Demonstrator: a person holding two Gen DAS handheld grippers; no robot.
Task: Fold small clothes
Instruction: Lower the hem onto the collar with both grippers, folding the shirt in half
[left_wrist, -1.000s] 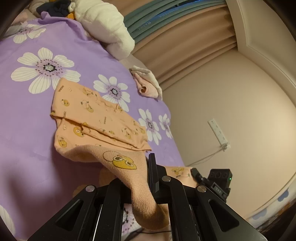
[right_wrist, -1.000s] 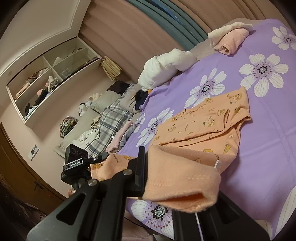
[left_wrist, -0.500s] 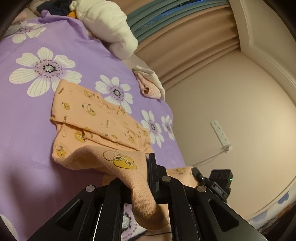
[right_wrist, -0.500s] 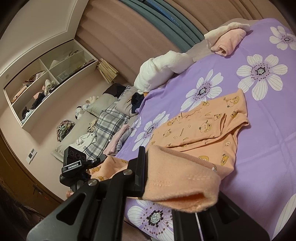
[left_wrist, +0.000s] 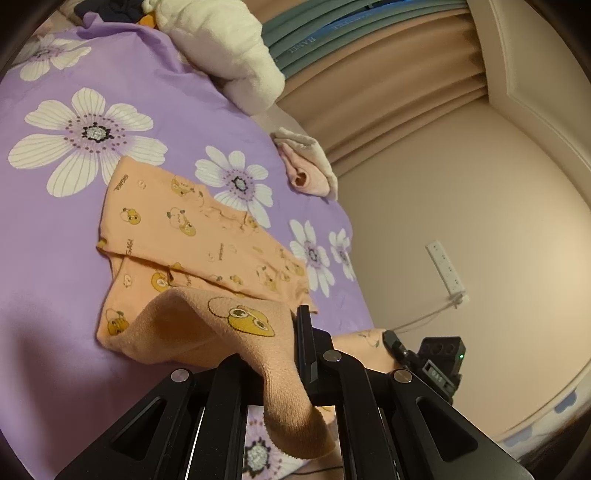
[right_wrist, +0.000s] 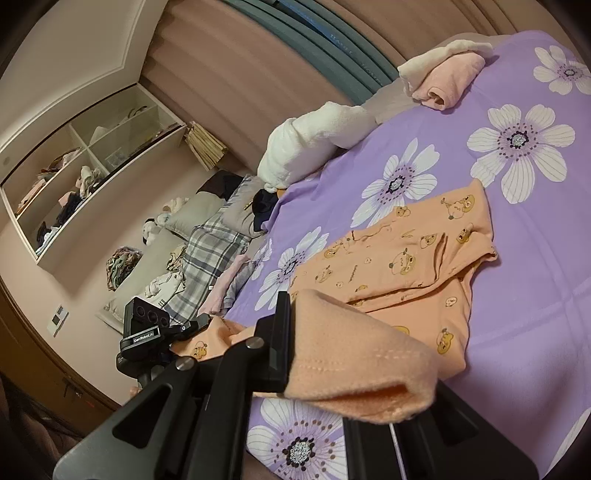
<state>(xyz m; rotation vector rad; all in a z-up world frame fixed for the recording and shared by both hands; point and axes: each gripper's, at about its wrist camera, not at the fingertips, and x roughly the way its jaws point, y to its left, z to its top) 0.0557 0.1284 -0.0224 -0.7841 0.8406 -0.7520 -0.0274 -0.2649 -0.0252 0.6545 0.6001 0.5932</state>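
A small orange garment with yellow cartoon prints (left_wrist: 192, 236) lies partly folded on the purple flowered bedspread (left_wrist: 55, 221). My left gripper (left_wrist: 280, 354) is shut on one near corner of the garment, lifted above the bed, with cloth hanging down between the fingers. My right gripper (right_wrist: 354, 369) is shut on the other near corner; the cloth drapes over its right finger. The garment also shows in the right wrist view (right_wrist: 417, 254), its far part flat on the bed (right_wrist: 535, 314).
A white rolled blanket (left_wrist: 225, 48) and a pink-and-cream folded bundle (left_wrist: 306, 170) lie at the far edge of the bed. Pillows, a plaid cloth (right_wrist: 207, 266) and loose clothes lie at the head end. Curtains and wall stand beyond. A power strip (left_wrist: 445, 269) hangs on the wall.
Both grippers have carried the held near edge a little forward over the garment. The flat part looks slightly farther off and the lifted fold arches higher.
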